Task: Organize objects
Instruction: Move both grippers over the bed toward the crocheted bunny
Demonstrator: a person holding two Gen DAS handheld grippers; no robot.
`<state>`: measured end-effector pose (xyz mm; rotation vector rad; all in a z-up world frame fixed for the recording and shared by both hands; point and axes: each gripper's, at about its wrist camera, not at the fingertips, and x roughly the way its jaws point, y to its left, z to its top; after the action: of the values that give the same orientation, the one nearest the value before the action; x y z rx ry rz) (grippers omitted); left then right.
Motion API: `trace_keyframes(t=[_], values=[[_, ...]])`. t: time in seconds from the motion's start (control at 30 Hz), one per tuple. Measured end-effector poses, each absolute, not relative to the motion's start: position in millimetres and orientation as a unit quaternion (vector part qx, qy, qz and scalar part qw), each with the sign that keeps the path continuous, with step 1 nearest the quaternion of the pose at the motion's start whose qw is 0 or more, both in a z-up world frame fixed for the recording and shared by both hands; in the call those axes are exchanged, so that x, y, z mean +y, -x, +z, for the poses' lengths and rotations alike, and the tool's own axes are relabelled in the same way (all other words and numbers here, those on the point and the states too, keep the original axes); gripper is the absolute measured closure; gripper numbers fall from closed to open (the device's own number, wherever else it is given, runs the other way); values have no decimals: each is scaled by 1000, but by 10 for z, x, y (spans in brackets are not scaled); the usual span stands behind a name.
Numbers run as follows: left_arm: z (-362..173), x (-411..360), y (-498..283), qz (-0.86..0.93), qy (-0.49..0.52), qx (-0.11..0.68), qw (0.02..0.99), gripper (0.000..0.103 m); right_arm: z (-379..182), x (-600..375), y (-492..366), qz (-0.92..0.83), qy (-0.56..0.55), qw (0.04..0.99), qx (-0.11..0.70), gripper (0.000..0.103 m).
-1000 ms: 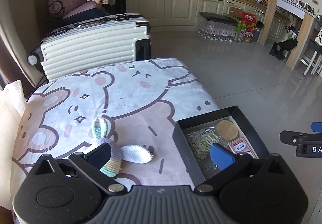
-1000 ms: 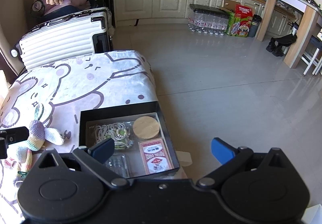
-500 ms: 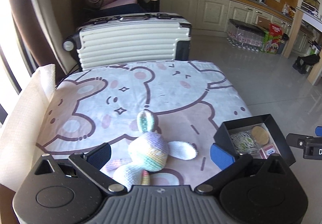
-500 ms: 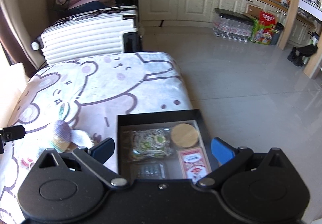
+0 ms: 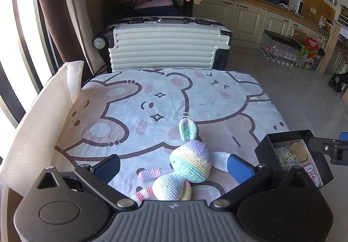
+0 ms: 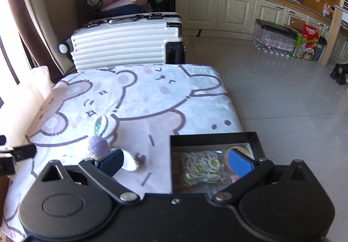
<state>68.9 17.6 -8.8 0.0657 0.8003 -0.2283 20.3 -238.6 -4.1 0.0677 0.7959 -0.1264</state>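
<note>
Right now your crocheted bunny lies flat on the bear-print cloth, framed by the spread jaws of your left gripper, which touch nothing. To its right, at the table's near right corner, sits the black box with a coiled cord and wooden disc inside; your right gripper, also wide apart, hangs over its left wall. A white suitcase stands at the far edge.
</note>
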Motion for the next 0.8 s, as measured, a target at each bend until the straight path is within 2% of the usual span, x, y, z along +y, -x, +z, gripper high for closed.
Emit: trace_keyframes(t=[0.17, 0.5, 0.8], values=[[-174, 143, -697, -127, -53, 391, 910, 0, -31, -2302, -245, -43, -39, 923, 379, 0], [-433, 185, -730, -166, -69, 450, 875, 2, -81, -2065, -412, -29, -47, 932, 358, 0], [-900, 212, -850, -142, -10, 568, 811, 29, -280, -1873, -724, 13, -72, 915, 397, 0]])
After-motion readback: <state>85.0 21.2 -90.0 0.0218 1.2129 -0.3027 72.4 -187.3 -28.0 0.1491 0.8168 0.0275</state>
